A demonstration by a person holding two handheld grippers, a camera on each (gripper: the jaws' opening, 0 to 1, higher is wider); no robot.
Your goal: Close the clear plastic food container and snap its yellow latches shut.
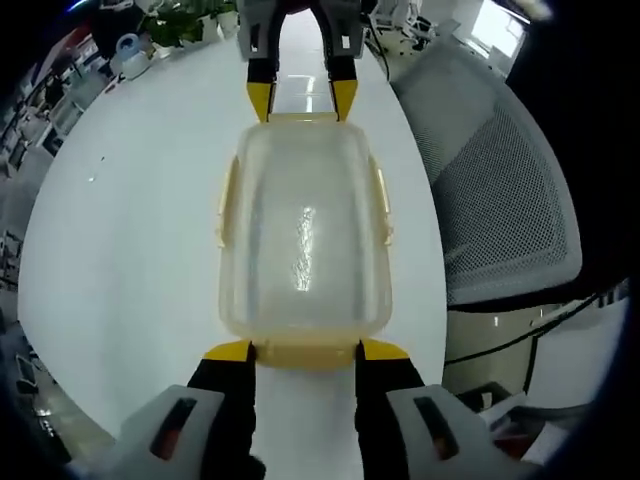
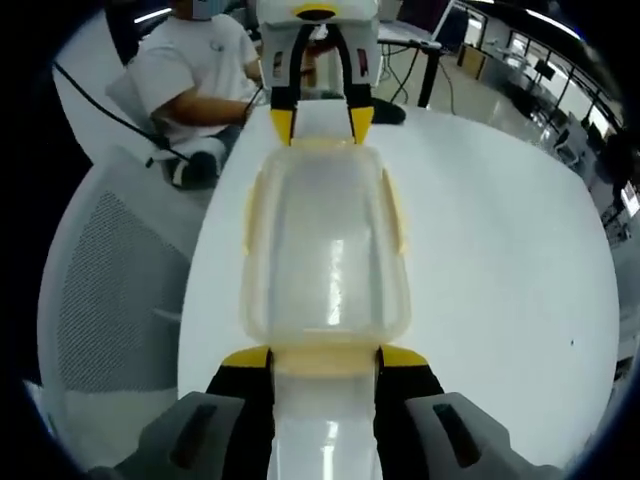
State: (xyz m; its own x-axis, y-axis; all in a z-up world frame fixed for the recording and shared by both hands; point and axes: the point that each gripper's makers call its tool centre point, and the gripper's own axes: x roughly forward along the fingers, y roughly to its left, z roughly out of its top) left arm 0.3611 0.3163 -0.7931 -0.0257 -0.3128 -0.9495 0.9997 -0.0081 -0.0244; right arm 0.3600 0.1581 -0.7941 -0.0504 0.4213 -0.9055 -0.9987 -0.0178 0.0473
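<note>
In the left gripper view, one clear container [image 1: 303, 240] is seen on the white table [image 1: 120, 250], lid on, with yellow latches [image 1: 380, 195] along its sides. The left gripper [image 1: 304, 352], jaws spread, touches its near end; the right gripper [image 1: 301, 97] meets the far end. One mesh chair [image 1: 500, 190] stands right of the table.

In the right gripper view, the right gripper [image 2: 325, 358] is set wide at the near edge of the container [image 2: 325, 250]; bare table [image 2: 500, 250] lies to the right.

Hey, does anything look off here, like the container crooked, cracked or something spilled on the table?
Nothing stands out. The clear container sits level on the white table, lid on, no spill or crack visible. The left gripper and right gripper meet its opposite ends squarely.
</note>
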